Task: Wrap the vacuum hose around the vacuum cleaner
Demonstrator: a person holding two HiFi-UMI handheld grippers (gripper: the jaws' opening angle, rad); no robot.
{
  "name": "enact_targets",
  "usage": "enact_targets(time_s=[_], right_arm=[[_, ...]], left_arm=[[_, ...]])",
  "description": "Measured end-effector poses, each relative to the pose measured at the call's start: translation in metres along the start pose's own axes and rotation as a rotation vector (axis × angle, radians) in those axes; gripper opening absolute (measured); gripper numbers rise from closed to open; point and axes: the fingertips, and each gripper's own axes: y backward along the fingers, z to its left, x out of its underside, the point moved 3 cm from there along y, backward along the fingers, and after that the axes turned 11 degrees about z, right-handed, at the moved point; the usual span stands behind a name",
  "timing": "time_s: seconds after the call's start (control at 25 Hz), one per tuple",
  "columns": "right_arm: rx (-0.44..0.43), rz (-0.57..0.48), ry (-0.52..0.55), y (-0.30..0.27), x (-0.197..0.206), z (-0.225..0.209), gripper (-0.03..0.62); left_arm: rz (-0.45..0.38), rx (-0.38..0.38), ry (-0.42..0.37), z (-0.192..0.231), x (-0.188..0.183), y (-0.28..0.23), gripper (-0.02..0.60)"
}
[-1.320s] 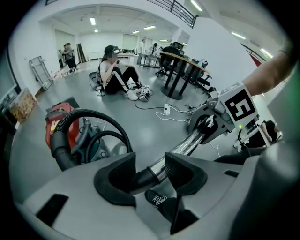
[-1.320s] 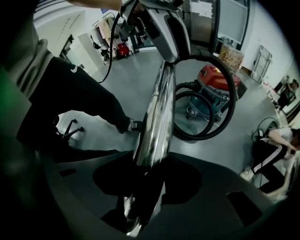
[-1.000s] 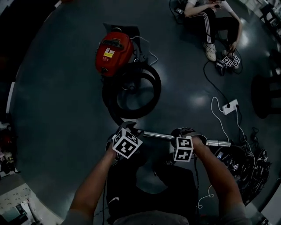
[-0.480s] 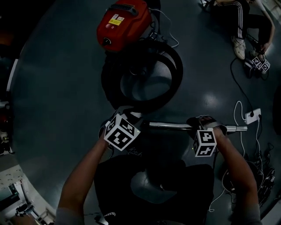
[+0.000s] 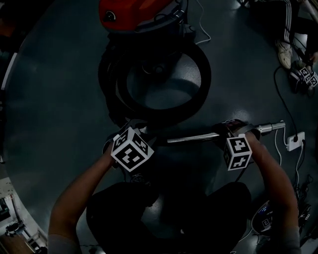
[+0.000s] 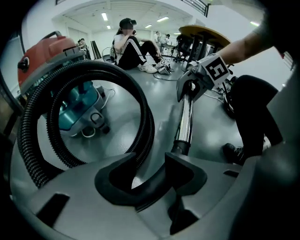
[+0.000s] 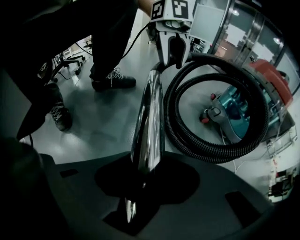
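Observation:
The red vacuum cleaner (image 5: 139,12) stands at the top of the head view, with its black ribbed hose (image 5: 164,106) lying in loops on the floor in front of it. A chrome wand (image 5: 194,137) runs level between my two grippers. My left gripper (image 5: 141,130) is shut on the black curved hose handle (image 6: 154,185) where the wand (image 6: 186,117) joins it. My right gripper (image 5: 229,130) holds the wand (image 7: 149,126) near its far end, and its jaws are closing on the tube between them. The right gripper view shows the hose loops (image 7: 220,150) and the vacuum's teal underside (image 7: 234,110).
A person (image 5: 293,30) sits on the floor at the back right beside another pair of grippers (image 5: 308,77). A white power strip (image 5: 297,140) and cables lie at the right. My own legs and shoes (image 7: 112,79) are close under the wand. A round table (image 6: 206,33) stands behind.
I have stepped closer to the vacuum, which now sits at the top edge of the head view. Both grippers carried the wand up to the hose loops, and the right one moved outward along it.

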Motion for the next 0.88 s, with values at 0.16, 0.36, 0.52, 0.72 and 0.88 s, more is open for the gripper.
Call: enact_targets(time_s=[0.16, 0.36, 0.52, 0.72, 0.88], right_arm=[[0.034, -0.002, 0.001, -0.040, 0.001, -0.011, 0.141], [0.033, 0.019, -0.006, -0.076, -0.001, -0.021, 0.138], [-0.004, 0.045, -0.025, -0.100, 0.001, -0.024, 0.133], [-0.069, 0.061, -0.050, -0.119, -0.003, -0.027, 0.130], [-0.138, 0.060, -0.070, -0.128, -0.005, -0.024, 0.130]], left_arm=[[-0.056, -0.060, 0.005, 0.006, 0.009, -0.029, 0.184], [-0.109, -0.102, -0.015, 0.008, 0.010, -0.054, 0.184], [-0.100, -0.121, -0.024, 0.013, 0.013, -0.075, 0.179], [-0.046, -0.078, 0.030, 0.017, 0.021, -0.096, 0.155], [-0.008, -0.036, 0.069, 0.019, 0.025, -0.109, 0.149]])
